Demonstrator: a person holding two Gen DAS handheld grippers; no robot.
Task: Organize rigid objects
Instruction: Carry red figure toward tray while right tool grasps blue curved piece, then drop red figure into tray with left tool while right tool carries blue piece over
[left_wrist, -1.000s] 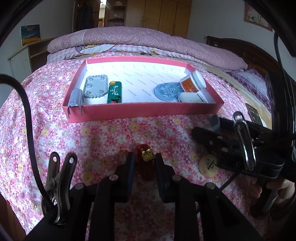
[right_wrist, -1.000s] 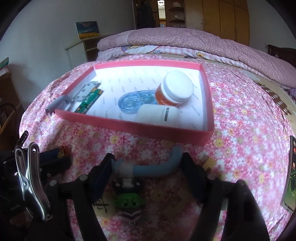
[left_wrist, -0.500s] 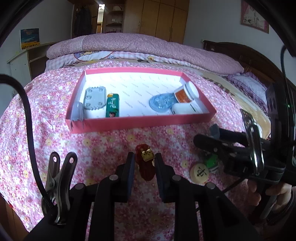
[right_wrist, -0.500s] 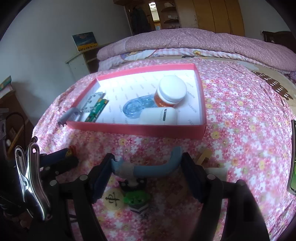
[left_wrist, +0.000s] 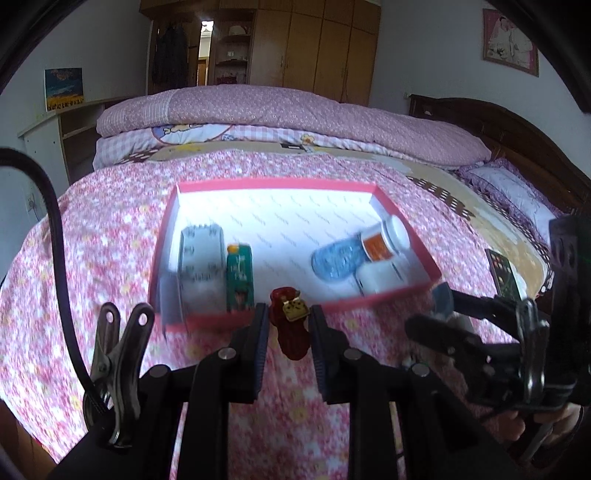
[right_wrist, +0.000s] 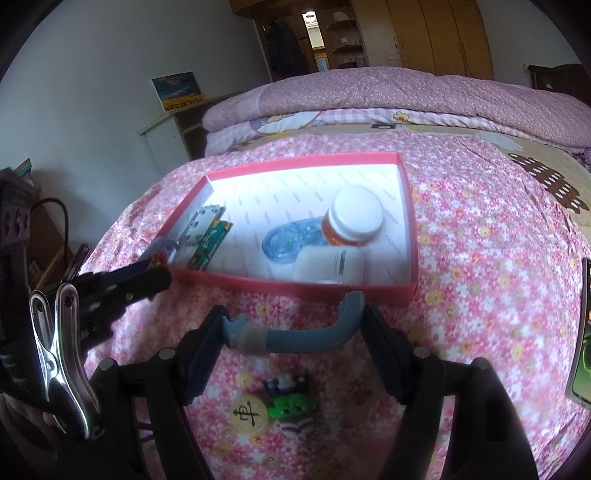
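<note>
a: two grippers up over the flowered bedspread (right_wrist: 491, 236), both loaded. left gripper (left_wrist: 287, 325) pinching a red trinket (left_wrist: 291, 334) with a gold tag, fingers (left_wrist: 258, 332) close together on its sides.

b: right gripper (right_wrist: 293, 332) spread wide, clamped on the ends of a curved blue handle (right_wrist: 295, 334), lying crosswise between the pads.

a: pink tray (left_wrist: 399, 297) ahead at 12 o'clock, just beyond the trinket. inside, at its 9 o'clock end: grey plate (left_wrist: 201, 266) and green card (left_wrist: 239, 282), side by side.

b: at the tray's 3 o'clock end: orange bottle (right_wrist: 351, 218) with white cap, lying on a clear blue case (right_wrist: 291, 242), white bottle (right_wrist: 327, 266) on its side against the near wall.

a: left on the bedspread at 6 o'clock under the right gripper: round token (right_wrist: 248, 413) touching a green toy (right_wrist: 291, 406).

b: dark phone (left_wrist: 504, 273) at 3 o'clock, well apart from the tray. blurred, no more detail.
</note>
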